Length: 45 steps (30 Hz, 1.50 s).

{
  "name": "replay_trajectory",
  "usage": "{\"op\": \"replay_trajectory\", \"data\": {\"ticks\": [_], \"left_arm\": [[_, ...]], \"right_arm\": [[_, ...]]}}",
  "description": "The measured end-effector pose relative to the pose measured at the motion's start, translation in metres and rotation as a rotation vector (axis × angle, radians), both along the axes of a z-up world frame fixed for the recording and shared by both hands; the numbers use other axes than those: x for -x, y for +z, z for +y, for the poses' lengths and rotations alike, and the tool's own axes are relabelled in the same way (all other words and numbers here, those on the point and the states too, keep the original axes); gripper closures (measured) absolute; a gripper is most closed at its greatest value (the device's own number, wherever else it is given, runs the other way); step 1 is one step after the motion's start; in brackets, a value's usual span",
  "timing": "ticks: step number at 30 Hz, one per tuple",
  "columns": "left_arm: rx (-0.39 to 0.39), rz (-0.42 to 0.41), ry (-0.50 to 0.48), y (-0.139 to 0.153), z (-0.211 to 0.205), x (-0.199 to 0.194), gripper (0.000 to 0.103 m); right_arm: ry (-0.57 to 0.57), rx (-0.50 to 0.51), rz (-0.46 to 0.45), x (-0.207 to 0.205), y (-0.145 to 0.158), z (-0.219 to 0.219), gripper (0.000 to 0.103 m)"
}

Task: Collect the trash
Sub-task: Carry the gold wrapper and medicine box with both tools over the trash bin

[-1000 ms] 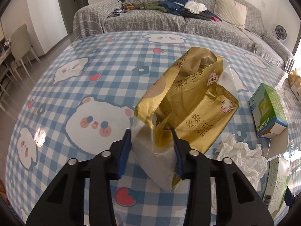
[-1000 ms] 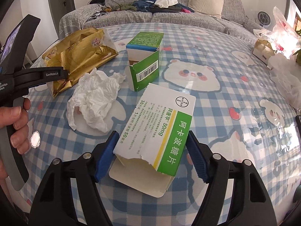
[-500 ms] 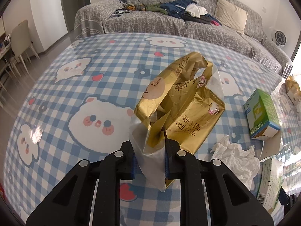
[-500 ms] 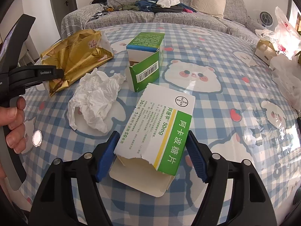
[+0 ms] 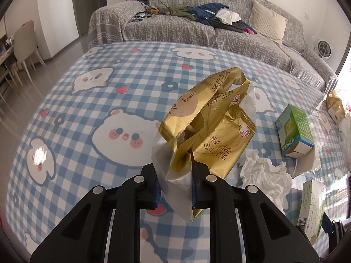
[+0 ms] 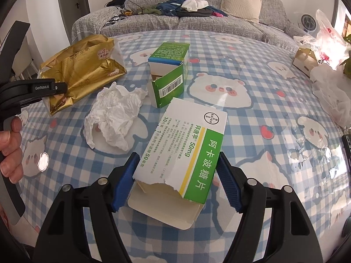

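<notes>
My left gripper is shut on the near end of a crumpled gold tissue wrapper and holds it off the blue checked table. The wrapper also shows in the right wrist view, with the left gripper at the far left. My right gripper is open, its jaws on either side of a torn white and green medicine box lying on the table. A crumpled white tissue lies between wrapper and box.
A second green and blue box stands open behind the tissue; it also shows in the left wrist view. White plastic bags and a small carton sit at the table's right edge. A grey sofa stands beyond.
My left gripper has closed on the gold wrapper and lifted it a little. The right gripper has stayed open around the white and green box.
</notes>
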State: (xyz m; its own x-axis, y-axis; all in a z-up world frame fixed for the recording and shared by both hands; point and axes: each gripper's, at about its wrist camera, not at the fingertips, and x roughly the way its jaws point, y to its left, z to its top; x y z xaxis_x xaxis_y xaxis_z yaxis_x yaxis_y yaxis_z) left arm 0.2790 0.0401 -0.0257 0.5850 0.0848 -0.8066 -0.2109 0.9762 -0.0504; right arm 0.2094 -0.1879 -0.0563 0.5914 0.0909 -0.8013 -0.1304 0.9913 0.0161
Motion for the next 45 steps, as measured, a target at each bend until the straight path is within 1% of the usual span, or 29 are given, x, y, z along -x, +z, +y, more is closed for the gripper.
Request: {"op": "replay_trajectory", "data": {"ticks": [6,16,20,29,40,45], "left_arm": [[0.026,-0.012,0.001,0.007,0.003,0.015,0.085],[0.012,-0.025,0.003,0.017,0.009,0.046,0.085],[0.018,-0.029,0.004,0.02,0.011,0.058,0.085],[0.019,-0.034,-0.003,0.02,0.01,0.083,0.085],[0.024,-0.051,-0.005,0.03,0.011,0.118,0.085],[0.016,-0.052,-0.012,0.033,0.009,0.138,0.085]], "right_arm": [[0.006,0.0,-0.014,0.017,0.006,0.003,0.035],[0.023,-0.009,-0.03,0.04,0.016,0.007,0.035],[0.026,-0.017,-0.04,0.048,0.021,0.009,0.035],[0.036,-0.027,-0.057,0.068,0.027,0.012,0.035],[0.041,-0.067,-0.075,0.097,0.029,0.008,0.035],[0.054,-0.054,-0.1,0.113,0.033,0.013,0.035]]}}
